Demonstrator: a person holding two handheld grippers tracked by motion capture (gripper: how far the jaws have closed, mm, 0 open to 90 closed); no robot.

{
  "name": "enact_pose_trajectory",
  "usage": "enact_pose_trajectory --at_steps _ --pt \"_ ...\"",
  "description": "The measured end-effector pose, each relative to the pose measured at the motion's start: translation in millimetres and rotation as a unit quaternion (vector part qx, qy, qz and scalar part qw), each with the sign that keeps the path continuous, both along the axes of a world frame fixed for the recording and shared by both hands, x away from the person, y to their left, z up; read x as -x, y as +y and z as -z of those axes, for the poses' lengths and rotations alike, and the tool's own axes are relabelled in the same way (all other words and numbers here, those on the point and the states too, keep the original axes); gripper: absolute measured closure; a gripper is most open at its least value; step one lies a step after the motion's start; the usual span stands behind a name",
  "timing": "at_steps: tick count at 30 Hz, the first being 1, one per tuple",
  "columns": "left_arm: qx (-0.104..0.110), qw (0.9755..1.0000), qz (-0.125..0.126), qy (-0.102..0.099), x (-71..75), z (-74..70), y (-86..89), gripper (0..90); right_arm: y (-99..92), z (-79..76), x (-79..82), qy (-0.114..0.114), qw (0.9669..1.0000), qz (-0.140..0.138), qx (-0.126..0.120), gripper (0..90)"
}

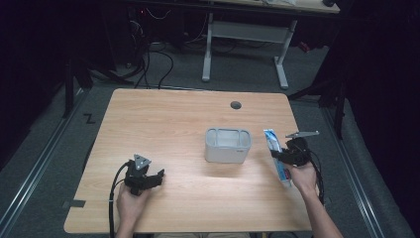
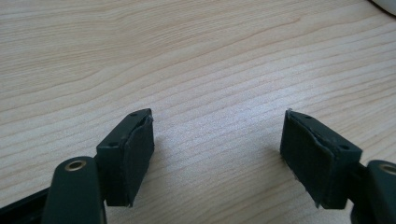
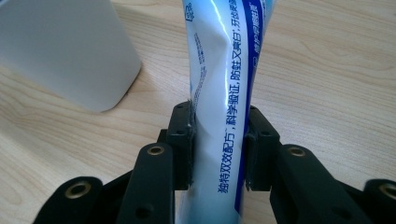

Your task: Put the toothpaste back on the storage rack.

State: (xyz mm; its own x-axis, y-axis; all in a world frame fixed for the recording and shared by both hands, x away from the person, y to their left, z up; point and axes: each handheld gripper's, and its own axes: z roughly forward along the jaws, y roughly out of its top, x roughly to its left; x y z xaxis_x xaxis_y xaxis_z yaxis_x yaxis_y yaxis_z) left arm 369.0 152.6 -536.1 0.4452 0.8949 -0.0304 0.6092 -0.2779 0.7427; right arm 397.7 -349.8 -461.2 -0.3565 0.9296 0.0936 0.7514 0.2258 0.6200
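The right hand-held gripper [image 3: 217, 144] is seen closed on a toothpaste tube [image 3: 224, 93], its two black jaws pressed against the tube's flat sides part-way along its length, so that the tube is dented slightly between them. The grip is taken across the narrow width, which is judged to keep the soft tube from slipping or twisting while it is carried. In the high view the right hand-held gripper [image 1: 292, 154] is found near the right edge of the surface [image 1: 163, 119], and the toothpaste tube [image 1: 274, 144] is held there just off or on the wood, its crimped end pointed away from the person; whether it rests on the surface cannot be told.

Just beside the tube, toward the middle of the surface, a white container [image 1: 228, 145] with an open top is stood upright. Its rounded wall is seen close by in the right gripper view [image 3: 65, 51]. The closeness suggests that the tube is meant to be lifted and set into it, for which the tube would have to be tipped more upright.

The left hand-held gripper [image 1: 148, 178] is rested near the front left corner of the surface, well apart from the container. Its jaws are spread wide in the left gripper view [image 2: 219, 149], with nothing but bare wood between them; it is judged to be kept idle, out of the way.
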Motion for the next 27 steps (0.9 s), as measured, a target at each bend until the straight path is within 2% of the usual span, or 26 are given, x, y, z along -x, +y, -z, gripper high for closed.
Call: enact_pose_trajectory --at_steps 4,5,8,11,14,23,24,27 --pt "-0.003 1.0000 0.000 -0.001 0.1 0.1 -0.7 26.3 -0.7 -2.7 3.1 -0.003 1.0000 -0.001 -0.005 68.7" --pt "-0.009 1.0000 0.002 -0.002 0.5 0.3 -2.4 25.7 0.8 -6.6 7.1 -0.012 0.9999 -0.006 -0.001 69.0" --pt "-0.009 1.0000 0.002 -0.002 0.4 0.2 -2.3 25.7 6.2 -11.6 12.4 -0.025 0.9995 -0.018 0.007 69.5" --pt "-0.009 1.0000 0.002 -0.002 0.4 0.2 -2.3 25.6 10.0 -15.4 15.6 -0.036 0.9989 -0.028 -0.004 70.1" --pt "-0.009 1.0000 0.002 -0.002 0.4 0.2 -2.2 25.7 12.7 -17.8 16.2 -0.039 0.9985 -0.033 -0.018 70.6" --pt "-0.009 1.0000 0.001 -0.002 0.4 0.3 -2.4 25.6 18.7 -24.5 20.1 -0.053 0.9966 -0.052 -0.034 71.5" --pt "-0.009 1.0000 0.001 -0.002 0.4 0.3 -2.4 25.6 18.7 -26.3 21.1 -0.056 0.9960 -0.053 -0.045 71.7" --pt "-0.009 1.0000 0.001 -0.002 0.5 0.2 -2.4 25.6 19.2 -29.3 22.3 -0.057 0.9954 -0.057 -0.052 71.8"
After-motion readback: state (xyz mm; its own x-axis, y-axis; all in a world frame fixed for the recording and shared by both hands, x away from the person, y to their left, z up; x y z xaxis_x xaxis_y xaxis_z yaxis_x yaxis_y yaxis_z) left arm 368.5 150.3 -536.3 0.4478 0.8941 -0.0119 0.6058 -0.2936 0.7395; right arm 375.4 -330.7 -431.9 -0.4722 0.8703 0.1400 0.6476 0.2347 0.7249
